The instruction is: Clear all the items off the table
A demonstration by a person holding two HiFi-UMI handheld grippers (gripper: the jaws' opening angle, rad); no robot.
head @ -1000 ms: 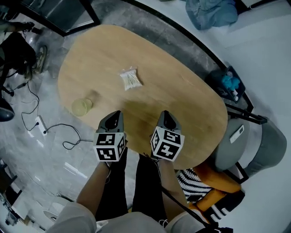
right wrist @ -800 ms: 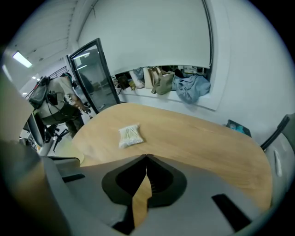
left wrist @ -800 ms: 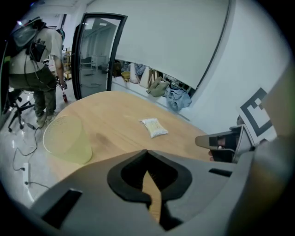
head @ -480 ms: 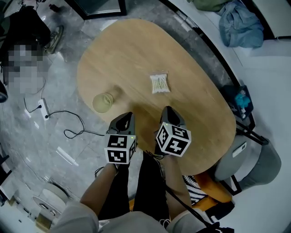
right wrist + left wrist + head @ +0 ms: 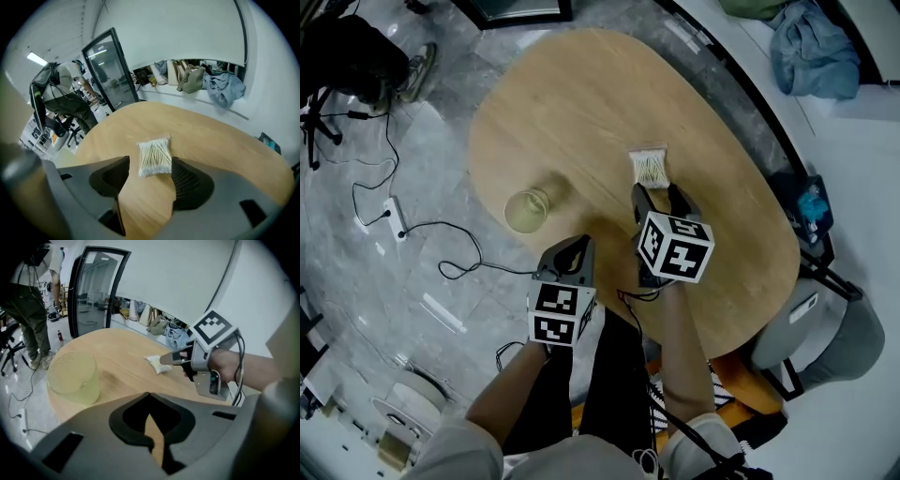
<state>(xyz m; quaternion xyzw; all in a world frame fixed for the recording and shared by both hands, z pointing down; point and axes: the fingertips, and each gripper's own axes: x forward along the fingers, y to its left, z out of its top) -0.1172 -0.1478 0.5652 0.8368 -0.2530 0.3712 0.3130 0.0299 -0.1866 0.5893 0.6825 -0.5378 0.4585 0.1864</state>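
A clear packet of cotton swabs (image 5: 649,169) lies near the middle of the oval wooden table (image 5: 581,103). My right gripper (image 5: 657,194) reaches over the table towards it; its jaws have just been opening. In the right gripper view the packet's (image 5: 154,157) near end lies between the spread tips of the right gripper (image 5: 150,164), and the pads do not press on it. A translucent yellow-green cup (image 5: 526,210) stands at the table's left edge. My left gripper (image 5: 578,244) hangs at the near edge, right of the cup (image 5: 74,377), with its jaws together and nothing in them.
A grey chair (image 5: 825,328) stands at the table's right end, with an orange and striped bag (image 5: 741,384) beside it. A power strip (image 5: 394,214) and cables lie on the floor at left. A person (image 5: 28,301) stands by a glass door (image 5: 91,291).
My right gripper has moved forward across the table to the swab packet, and its jaws have gone from shut to open. The left gripper has shifted a little along the near edge.
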